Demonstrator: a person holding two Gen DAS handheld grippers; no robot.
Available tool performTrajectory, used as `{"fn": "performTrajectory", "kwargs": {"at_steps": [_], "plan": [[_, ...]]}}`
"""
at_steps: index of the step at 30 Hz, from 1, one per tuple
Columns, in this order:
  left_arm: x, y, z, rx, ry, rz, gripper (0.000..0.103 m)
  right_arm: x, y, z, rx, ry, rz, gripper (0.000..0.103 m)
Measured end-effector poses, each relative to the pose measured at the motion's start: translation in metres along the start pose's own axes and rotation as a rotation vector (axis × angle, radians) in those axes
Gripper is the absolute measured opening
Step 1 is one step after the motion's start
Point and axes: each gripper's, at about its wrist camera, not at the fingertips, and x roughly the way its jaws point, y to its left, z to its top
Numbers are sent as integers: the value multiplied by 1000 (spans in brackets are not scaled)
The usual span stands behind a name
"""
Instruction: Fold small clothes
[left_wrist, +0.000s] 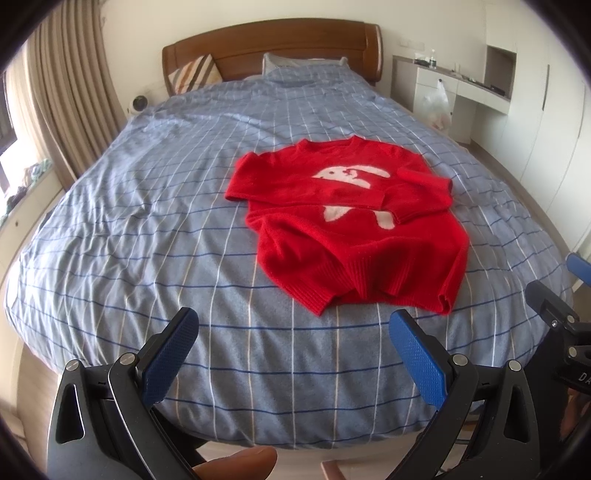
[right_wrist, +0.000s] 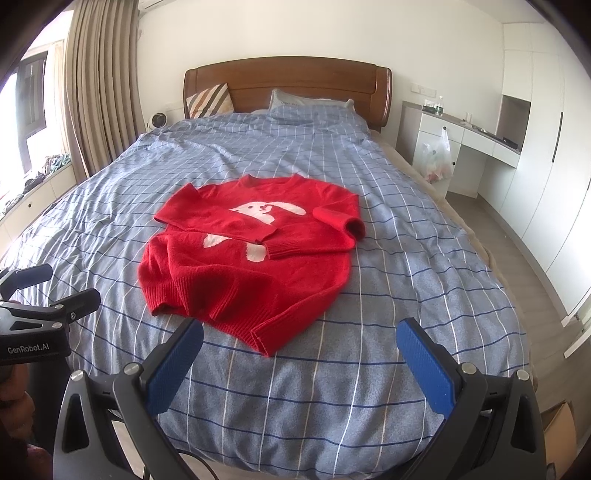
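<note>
A small red sweater (left_wrist: 354, 236) with a white rabbit pattern lies face up on the blue checked bedspread (left_wrist: 147, 229), both sleeves folded across its chest. It also shows in the right wrist view (right_wrist: 243, 266). My left gripper (left_wrist: 293, 321) is open and empty, held above the foot of the bed just short of the sweater's hem. My right gripper (right_wrist: 299, 332) is open and empty, near the hem's right corner. Each gripper shows at the edge of the other's view: the right gripper (left_wrist: 561, 314) and the left gripper (right_wrist: 48, 295).
A wooden headboard (right_wrist: 288, 79) with a striped cushion (right_wrist: 208, 99) and a pillow stands at the far end. Curtains (right_wrist: 99, 92) and a window sill are at the left. A white desk (right_wrist: 465, 136) with a hanging plastic bag (right_wrist: 437, 158) and wardrobes are at the right.
</note>
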Motion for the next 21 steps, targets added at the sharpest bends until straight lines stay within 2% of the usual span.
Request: {"fn": "performTrajectory", "kwargs": {"at_steps": [21], "plan": [[6, 2, -3, 9, 20, 0, 103, 2, 2, -3, -6, 4, 6, 103]]}}
